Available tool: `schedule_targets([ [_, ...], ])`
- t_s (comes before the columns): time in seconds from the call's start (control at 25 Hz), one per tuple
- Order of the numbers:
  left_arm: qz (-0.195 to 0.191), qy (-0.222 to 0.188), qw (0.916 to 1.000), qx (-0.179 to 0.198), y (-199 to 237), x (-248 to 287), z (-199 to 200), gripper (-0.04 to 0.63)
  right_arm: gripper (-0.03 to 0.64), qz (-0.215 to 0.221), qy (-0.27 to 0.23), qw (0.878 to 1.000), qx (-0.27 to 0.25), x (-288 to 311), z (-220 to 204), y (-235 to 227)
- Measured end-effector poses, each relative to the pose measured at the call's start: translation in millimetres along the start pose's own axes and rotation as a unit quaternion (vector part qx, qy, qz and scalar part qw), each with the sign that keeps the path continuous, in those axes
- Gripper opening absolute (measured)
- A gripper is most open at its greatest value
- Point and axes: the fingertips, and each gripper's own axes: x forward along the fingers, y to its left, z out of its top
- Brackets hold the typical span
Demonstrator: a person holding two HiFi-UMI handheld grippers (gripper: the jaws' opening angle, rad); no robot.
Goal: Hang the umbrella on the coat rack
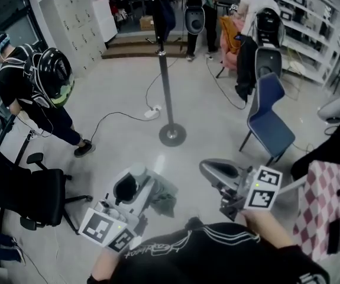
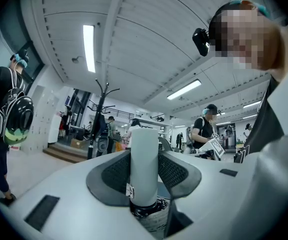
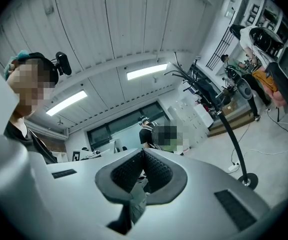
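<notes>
A folded grey-green umbrella (image 1: pixel 165 196) hangs low between my two grippers. Its pale cylindrical handle (image 2: pixel 144 165) stands upright between the pads of my left gripper (image 2: pixel 145 159), which is shut on it; in the head view that gripper (image 1: pixel 129 187) is at the lower left. My right gripper (image 3: pixel 142 168) is shut on a strip of the umbrella's grey-green fabric (image 3: pixel 136 200), and it shows at the lower right of the head view (image 1: pixel 210 170). The coat rack (image 1: pixel 165 76), a dark pole on a round base, stands ahead on the floor, apart from both grippers. Its hooks (image 2: pixel 102 90) are bare.
A blue chair (image 1: pixel 269 118) stands right of the rack, a black office chair (image 1: pixel 35 195) at the left. A person with a black backpack (image 1: pixel 50 76) stands at the left. A cable and power strip (image 1: pixel 152 112) lie near the rack's base (image 1: pixel 172 135). A checkered cloth (image 1: pixel 326 203) is at the right.
</notes>
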Motion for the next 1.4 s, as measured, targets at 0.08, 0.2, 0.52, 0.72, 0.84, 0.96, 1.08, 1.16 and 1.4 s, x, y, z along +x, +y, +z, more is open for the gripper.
schedule_targets([
  [0.08,0.005,0.004,1.0000,-0.001,13.5,26.7,-0.9,0.158,0.012,-0.002,0.003,1.000,0.003,5.7,12.6,-28.2],
  [0.2,0.012,0.012,0.9998,-0.003,34.7,66.9,-3.7,0.158,0.012,-0.003,0.004,1.000,0.013,16.1,31.5,-70.9],
  [0.52,0.030,0.028,0.9992,-0.002,78.0,160.3,-7.8,0.158,0.012,0.009,0.009,1.000,0.028,35.8,68.8,-161.8],
  [0.72,0.030,0.023,0.9993,0.001,90.7,202.5,2.4,0.158,0.012,0.015,0.002,1.000,0.024,38.2,94.0,-195.8],
  [0.84,0.030,0.019,0.9994,-0.001,91.9,218.4,6.5,0.158,0.012,0.015,-0.004,1.000,0.028,34.3,102.8,-208.4],
  [0.96,0.032,0.015,0.9994,-0.002,95.4,228.9,8.0,0.158,0.012,0.016,-0.008,0.999,0.028,33.0,108.4,-217.7],
  [1.08,0.034,0.016,0.9993,-0.004,102.4,237.9,7.7,0.158,0.012,0.016,-0.010,0.999,0.029,35.2,111.0,-226.6],
  [1.16,0.033,0.019,0.9993,-0.005,107.3,242.0,6.3,0.158,0.012,0.014,-0.010,0.999,0.030,38.2,110.2,-231.4],
  [1.4,0.026,0.024,0.9994,-0.007,125.9,259.8,1.6,0.158,0.012,0.007,-0.016,0.999,0.029,48.2,115.5,-250.0],
])
